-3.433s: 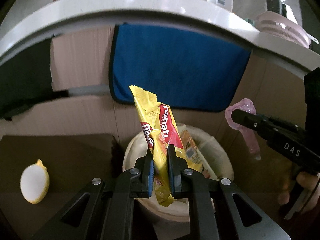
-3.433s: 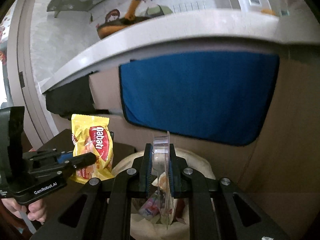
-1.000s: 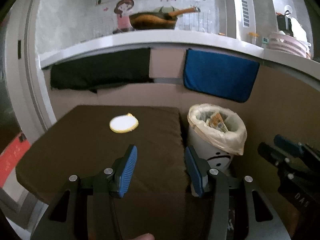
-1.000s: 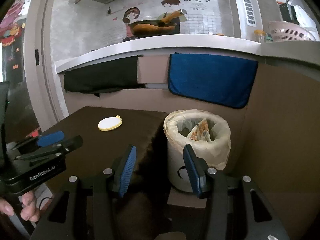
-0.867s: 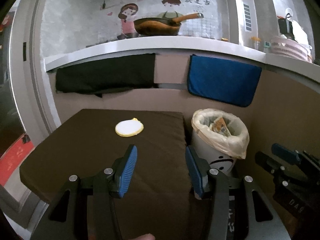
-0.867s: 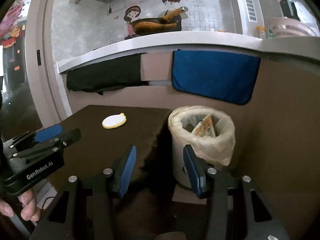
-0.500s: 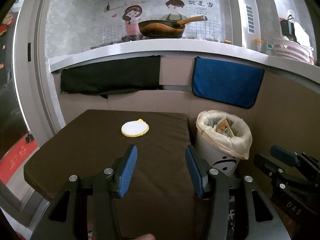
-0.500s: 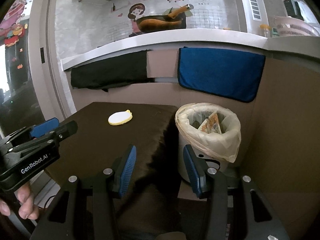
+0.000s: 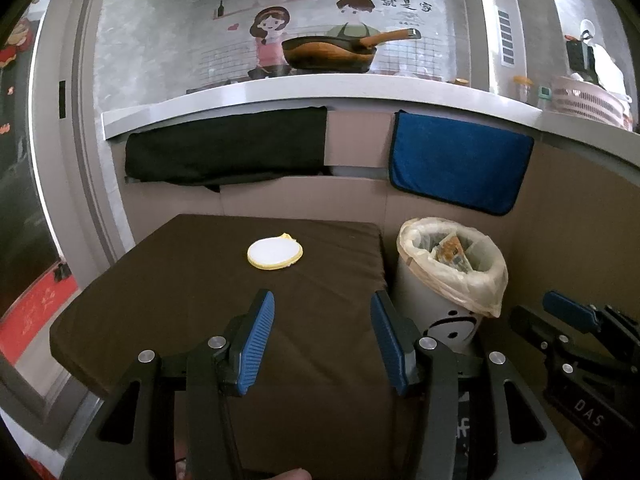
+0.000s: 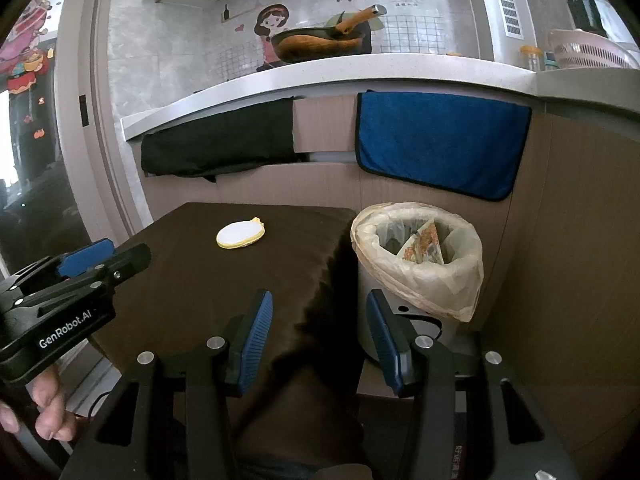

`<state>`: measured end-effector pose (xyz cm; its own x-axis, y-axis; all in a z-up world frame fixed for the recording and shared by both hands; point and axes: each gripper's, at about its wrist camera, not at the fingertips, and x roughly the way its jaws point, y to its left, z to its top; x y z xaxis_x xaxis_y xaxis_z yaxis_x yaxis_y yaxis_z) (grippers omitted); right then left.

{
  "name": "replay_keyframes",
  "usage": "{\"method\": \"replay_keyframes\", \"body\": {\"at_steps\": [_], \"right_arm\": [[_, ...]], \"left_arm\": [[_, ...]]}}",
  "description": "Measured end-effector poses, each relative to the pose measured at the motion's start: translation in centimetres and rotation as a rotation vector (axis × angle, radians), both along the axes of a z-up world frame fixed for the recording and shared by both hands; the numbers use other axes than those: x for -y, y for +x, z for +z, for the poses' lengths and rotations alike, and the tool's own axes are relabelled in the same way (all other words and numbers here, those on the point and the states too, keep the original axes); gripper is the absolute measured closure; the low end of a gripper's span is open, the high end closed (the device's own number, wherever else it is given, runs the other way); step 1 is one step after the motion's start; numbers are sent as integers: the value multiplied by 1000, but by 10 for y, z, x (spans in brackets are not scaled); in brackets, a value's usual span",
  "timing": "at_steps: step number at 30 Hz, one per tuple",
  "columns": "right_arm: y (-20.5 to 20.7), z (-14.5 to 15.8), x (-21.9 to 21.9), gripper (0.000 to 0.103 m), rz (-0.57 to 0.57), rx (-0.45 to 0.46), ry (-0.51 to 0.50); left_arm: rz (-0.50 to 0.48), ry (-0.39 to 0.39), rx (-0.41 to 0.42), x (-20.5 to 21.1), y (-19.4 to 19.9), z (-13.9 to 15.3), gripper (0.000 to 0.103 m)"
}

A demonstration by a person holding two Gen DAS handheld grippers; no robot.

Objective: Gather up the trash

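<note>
A white bin [image 9: 448, 320] lined with a pale bag stands right of the dark brown table [image 9: 168, 292]; wrappers [image 9: 450, 250] lie inside it. It also shows in the right wrist view [image 10: 416, 264]. A round white and yellow lid [image 9: 275, 255] lies on the table's far part, also in the right wrist view [image 10: 241, 234]. My left gripper [image 9: 322, 336] is open and empty above the table's near edge. My right gripper [image 10: 318, 332] is open and empty, near the bin's left side. Each gripper shows in the other's view [image 9: 576, 340] [image 10: 80, 280].
A black cloth [image 9: 224, 144] and a blue cloth [image 9: 460, 160] hang on the counter front behind the table. A white counter [image 9: 320, 92] holds a pan [image 9: 332, 54] and a pink basket [image 9: 588, 100]. A brown panel wall [image 10: 580, 280] stands right of the bin.
Both grippers have let go of their trash over the bin, opened and pulled back and up. In the last second they drifted slightly farther from the table and bin.
</note>
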<state>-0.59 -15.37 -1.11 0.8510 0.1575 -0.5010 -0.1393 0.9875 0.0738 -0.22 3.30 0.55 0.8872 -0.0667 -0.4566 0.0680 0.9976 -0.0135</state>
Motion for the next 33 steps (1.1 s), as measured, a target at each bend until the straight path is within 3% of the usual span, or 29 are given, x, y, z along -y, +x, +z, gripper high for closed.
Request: {"method": "replay_keyframes", "body": {"at_steps": [33], "right_arm": [[4, -2, 6, 57, -2, -5, -1]], "left_arm": [[-1, 1, -3, 8, -4, -3, 52]]}}
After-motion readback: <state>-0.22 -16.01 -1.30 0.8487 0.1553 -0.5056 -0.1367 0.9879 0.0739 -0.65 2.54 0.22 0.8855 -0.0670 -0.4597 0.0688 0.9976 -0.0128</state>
